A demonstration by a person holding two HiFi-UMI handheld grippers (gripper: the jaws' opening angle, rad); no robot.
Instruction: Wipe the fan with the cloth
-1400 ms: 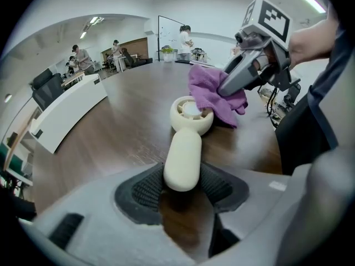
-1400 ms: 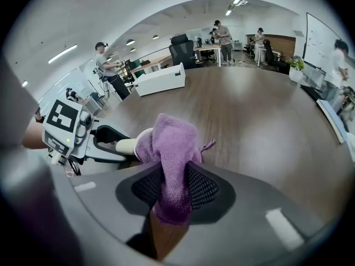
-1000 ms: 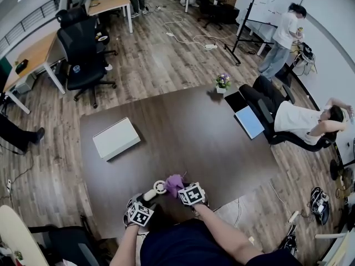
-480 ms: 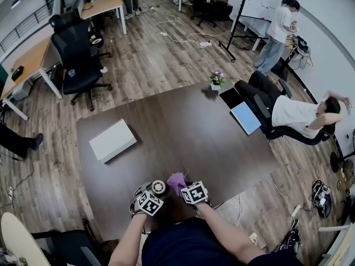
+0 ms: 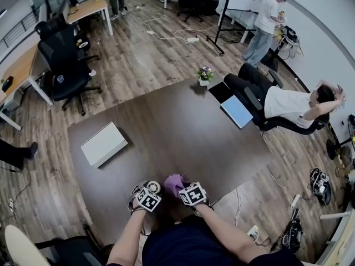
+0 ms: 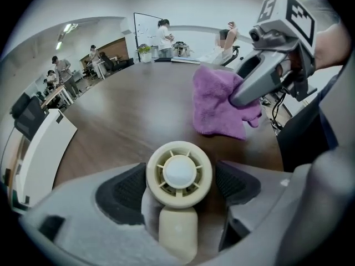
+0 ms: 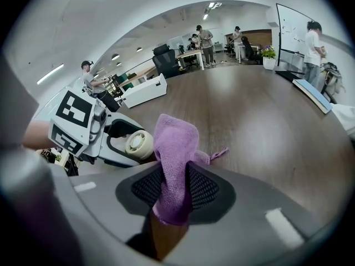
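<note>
Left gripper (image 5: 145,192): near edge of the desk (image 5: 183,132), pointing steeply down; fingers (image 6: 125,190) wide and opening, one each side of the fan (image 6: 178,173).
Contact: small gap at the right pad; touching or not at the left pad, cannot tell.
Fan: small and cream, round grille facing up the left gripper view, handle running down towards the camera with its lower end cut off by the gripper body. In the head view mostly hidden by the marker cube, only a bit of rim showing.
Right gripper (image 5: 183,188): just beside the left one; fingers narrow, clamped on the cloth (image 7: 175,148).
Cloth: purple, upper part bunched and standing free above the fingers, lower end hidden between the pads. Near the fan but apart from it.
Box (image 5: 104,144): white, flat on the desk, well apart to the left.
Plant (image 5: 206,75): small pot at the far edge.
Pad (image 5: 237,111): blue, flat at the right edge; too small to say what it is.
</note>
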